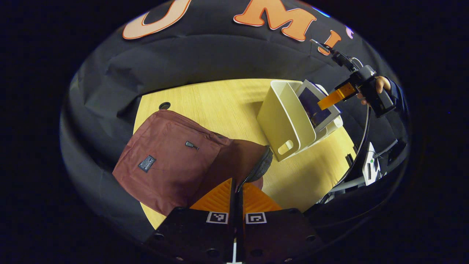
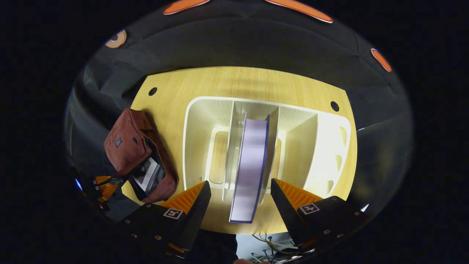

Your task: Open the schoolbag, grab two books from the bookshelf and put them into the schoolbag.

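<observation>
1. Right hand-held gripper [image 2: 240, 192]: fingers spread wide apart, one either side of the upright book [image 2: 251, 165], not touching it. Book stands spine-up in the middle slot of the white bookshelf [image 2: 194, 110] on the bench [image 2: 238, 79].
2. Left hand-held gripper [image 1: 236, 192]: fingers drawn together; looks pinched on the edge/zip of the schoolbag [image 1: 165, 154] opening, though what exactly sits between them I cannot tell.
3. Schoolbag: maroon, lying on the bench left of the shelf, near but apart from it. In the right gripper view the mouth is open & sth flat and pale shows inside, prob. a book already in.
4. Left gripper view also catches the right hand-held gripper farther off, above the shelf, held by a hand [image 1: 381, 86].
5. Step in hand (judgement): reach for book no. 2; bag already opened.
6. Next calls for: lower the right gripper so the book is between the fingers, close, lift straight up clear of the dividers, carry to the bag mouth. Left to keep the mouth wide.
</observation>
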`<state>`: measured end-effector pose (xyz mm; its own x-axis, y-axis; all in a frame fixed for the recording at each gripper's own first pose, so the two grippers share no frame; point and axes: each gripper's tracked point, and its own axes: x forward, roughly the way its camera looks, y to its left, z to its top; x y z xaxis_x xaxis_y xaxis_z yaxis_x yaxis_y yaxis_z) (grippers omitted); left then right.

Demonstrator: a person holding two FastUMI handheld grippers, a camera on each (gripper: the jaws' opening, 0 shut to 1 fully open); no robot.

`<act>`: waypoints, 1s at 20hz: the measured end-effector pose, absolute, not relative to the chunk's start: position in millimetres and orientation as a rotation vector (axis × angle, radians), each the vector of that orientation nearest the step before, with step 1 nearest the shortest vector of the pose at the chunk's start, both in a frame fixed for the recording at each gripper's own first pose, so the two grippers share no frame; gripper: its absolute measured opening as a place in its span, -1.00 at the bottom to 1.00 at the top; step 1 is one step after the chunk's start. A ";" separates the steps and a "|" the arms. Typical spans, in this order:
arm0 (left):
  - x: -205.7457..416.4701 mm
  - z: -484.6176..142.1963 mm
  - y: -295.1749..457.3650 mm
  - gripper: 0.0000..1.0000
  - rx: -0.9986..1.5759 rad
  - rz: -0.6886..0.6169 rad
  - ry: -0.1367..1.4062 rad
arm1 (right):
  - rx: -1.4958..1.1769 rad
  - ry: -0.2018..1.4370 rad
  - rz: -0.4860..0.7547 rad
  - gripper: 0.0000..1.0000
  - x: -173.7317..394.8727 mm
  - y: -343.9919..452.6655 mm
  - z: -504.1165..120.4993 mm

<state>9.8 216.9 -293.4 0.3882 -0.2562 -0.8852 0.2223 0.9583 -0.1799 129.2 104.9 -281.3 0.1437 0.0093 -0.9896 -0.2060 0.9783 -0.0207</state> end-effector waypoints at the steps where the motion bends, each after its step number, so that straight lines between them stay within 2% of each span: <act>1: 11.2 -294.4 217.7 -0.94 -0.033 -0.298 1.134 | -0.168 1.428 0.148 0.97 132.2 101.9 -289.5; 4: 10.3 -292.7 218.2 -0.94 -0.030 -0.292 1.141 | -0.187 1.459 0.132 0.97 134.4 98.3 -308.9; 6: 10.5 -291.4 218.4 -0.94 -0.027 -0.290 1.141 | -0.224 1.486 0.107 0.81 132.5 91.3 -318.8; 8: 10.7 -292.6 219.6 -0.94 -0.026 -0.290 1.138 | -0.247 1.493 0.083 0.34 133.1 88.4 -326.4; 9: 11.1 -292.2 220.1 -0.94 -0.027 -0.290 1.137 | -0.238 1.507 0.069 0.20 132.4 90.4 -325.5; 10: 10.8 -291.2 219.7 -0.94 -0.031 -0.290 1.136 | -0.230 1.520 0.060 0.21 129.5 92.7 -325.5; 11: 11.2 -290.4 219.9 -0.93 -0.030 -0.294 1.132 | -0.228 1.522 0.051 -0.14 132.8 93.0 -316.0; 15: 9.3 -291.2 220.6 -0.93 -0.036 -0.322 1.115 | -0.209 1.523 0.070 -0.19 118.1 101.5 -284.2; 20: 5.8 -291.8 222.3 -0.93 -0.042 -0.375 1.094 | -0.138 1.452 0.053 -0.19 92.6 107.5 -213.1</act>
<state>5.8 222.3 -291.8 0.4023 -0.3172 -0.8588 0.2765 0.9363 -0.2164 92.6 107.5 -213.1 0.1195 -0.0477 -0.9917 -0.1193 0.9909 -0.0621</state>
